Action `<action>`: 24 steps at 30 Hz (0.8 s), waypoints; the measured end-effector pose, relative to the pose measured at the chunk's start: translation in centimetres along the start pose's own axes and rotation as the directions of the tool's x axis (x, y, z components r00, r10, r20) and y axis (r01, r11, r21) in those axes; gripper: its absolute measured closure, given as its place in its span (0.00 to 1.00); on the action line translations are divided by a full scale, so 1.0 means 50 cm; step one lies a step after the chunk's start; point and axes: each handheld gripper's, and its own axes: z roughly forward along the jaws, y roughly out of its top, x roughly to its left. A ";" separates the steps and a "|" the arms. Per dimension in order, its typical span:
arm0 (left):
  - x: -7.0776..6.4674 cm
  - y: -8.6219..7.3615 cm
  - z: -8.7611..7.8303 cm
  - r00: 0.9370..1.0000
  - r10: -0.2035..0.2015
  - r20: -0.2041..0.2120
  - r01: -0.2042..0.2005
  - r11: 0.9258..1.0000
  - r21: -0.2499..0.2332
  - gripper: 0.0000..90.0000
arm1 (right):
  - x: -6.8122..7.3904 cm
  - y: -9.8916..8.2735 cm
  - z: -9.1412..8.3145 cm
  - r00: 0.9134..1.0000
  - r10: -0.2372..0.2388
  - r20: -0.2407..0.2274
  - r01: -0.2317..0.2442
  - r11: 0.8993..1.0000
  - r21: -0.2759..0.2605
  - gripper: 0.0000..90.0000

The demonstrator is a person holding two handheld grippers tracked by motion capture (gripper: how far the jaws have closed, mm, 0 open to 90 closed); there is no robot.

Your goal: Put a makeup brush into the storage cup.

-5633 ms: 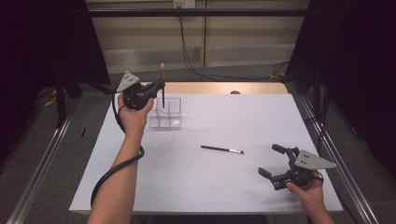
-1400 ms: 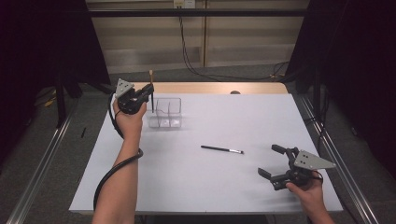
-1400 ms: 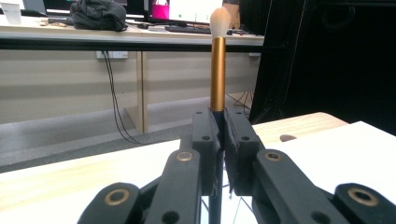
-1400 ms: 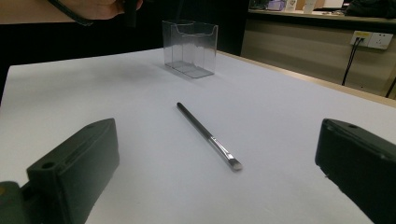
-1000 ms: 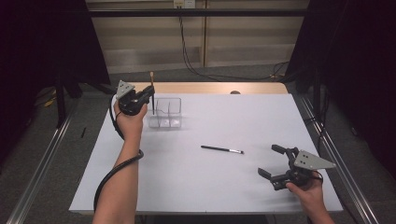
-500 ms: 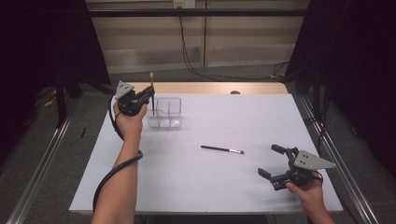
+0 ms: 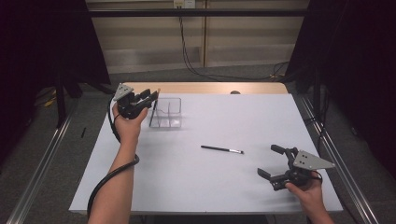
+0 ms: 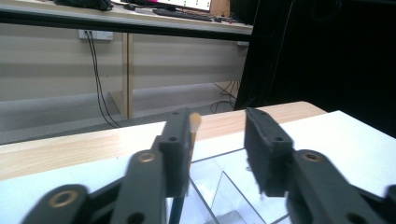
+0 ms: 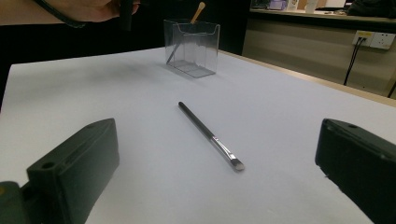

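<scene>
Brush with a dark handle and a tan bristle tip (image 7: 153, 110) is seen standing tilted inside the clear plastic organiser box with several compartments (image 7: 169, 112), at the box's left end in the high view, with the tan tip leaning up past the rim. Which compartment holds it cannot be told. The box is placed on the white table top (image 7: 210, 182), near its far left part.

The left gripper (image 7: 148, 96) is held just above the box, at the brush's upper end. Its jaws have just been opening, and in the left gripper view a clear gap is seen between them; the brush's tan tip (image 8: 194, 122) is found right against 1 jaw, while the other jaw is set apart from it. No squeeze on the handle is seen, so the brush is taken as released.

A 2nd brush, slim with a black handle, a silver ferrule and a flat tip (image 7: 222, 149), is laid flat near the middle of the table, well apart from the box. In the right gripper view it (image 9: 208, 135) is seen lying ahead of the right gripper (image 7: 271, 161), whose jaws are spread wide with nothing between them, low over the near right part of the table.
</scene>
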 end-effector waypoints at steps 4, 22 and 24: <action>0.000 -0.003 -0.008 1.000 -0.011 0.020 0.012 1.000 -0.012 0.57 | 0.001 0.000 0.001 1.000 -0.002 0.000 0.002 1.000 0.001 0.00; -0.024 -0.027 -0.038 0.991 -0.016 0.134 0.023 0.998 -0.051 0.31 | 0.003 0.001 0.003 1.000 -0.003 -0.003 0.003 1.000 0.002 0.00; -0.028 -0.031 -0.041 0.989 -0.011 0.144 0.018 0.999 -0.047 0.29 | 0.003 0.001 0.004 1.000 -0.002 -0.003 0.002 1.000 0.003 0.00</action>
